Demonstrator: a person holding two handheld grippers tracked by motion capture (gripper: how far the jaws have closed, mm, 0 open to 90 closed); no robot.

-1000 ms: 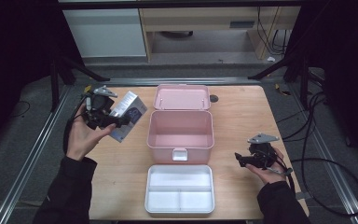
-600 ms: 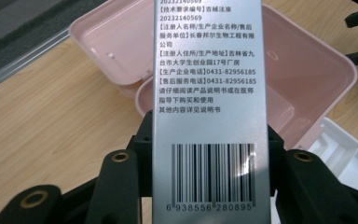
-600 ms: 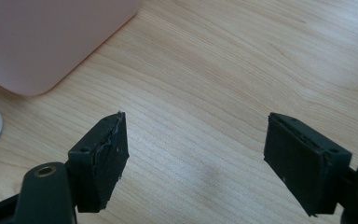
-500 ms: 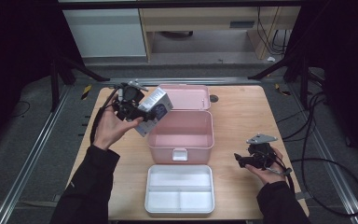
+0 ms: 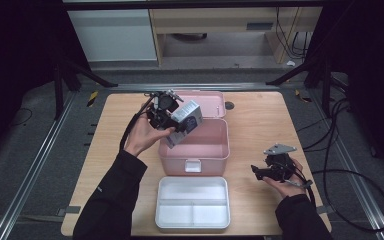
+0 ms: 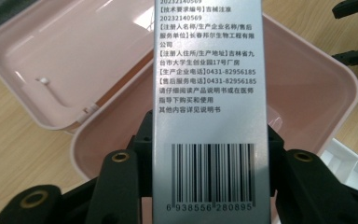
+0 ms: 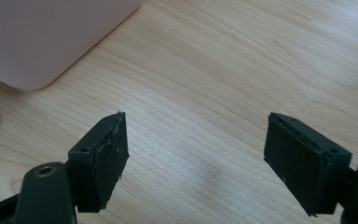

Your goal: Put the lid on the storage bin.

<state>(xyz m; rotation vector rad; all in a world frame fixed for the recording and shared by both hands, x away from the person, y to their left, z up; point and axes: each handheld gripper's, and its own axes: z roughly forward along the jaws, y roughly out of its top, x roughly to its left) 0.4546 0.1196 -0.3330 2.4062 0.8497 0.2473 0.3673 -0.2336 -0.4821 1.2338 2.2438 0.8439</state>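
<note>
A silver-grey carton (image 5: 187,120) with a barcode and printed text (image 6: 209,93) is tilted in the air above the left rim of the open pink box (image 5: 202,145). My left gripper (image 5: 176,123) is shut on the carton, one jaw pressed on each side of it (image 6: 209,144). Beneath the carton lies the pink box's bare interior (image 6: 317,98). My right gripper (image 5: 257,172) rests low over the wooden table, right of the pink box. Its jaws stand wide apart with nothing between them (image 7: 198,140).
The pink box's lid (image 5: 205,101) lies back flat behind it. A white divided tray (image 5: 192,202) sits near the table's front edge, before the pink box. A corner of the pink box (image 7: 42,37) is close ahead of my right gripper. Bare wood (image 5: 260,125) lies to the right.
My left gripper carried the carton from over the table's left side rightward to above the pink box's left rim. The right gripper stayed in place, open.
</note>
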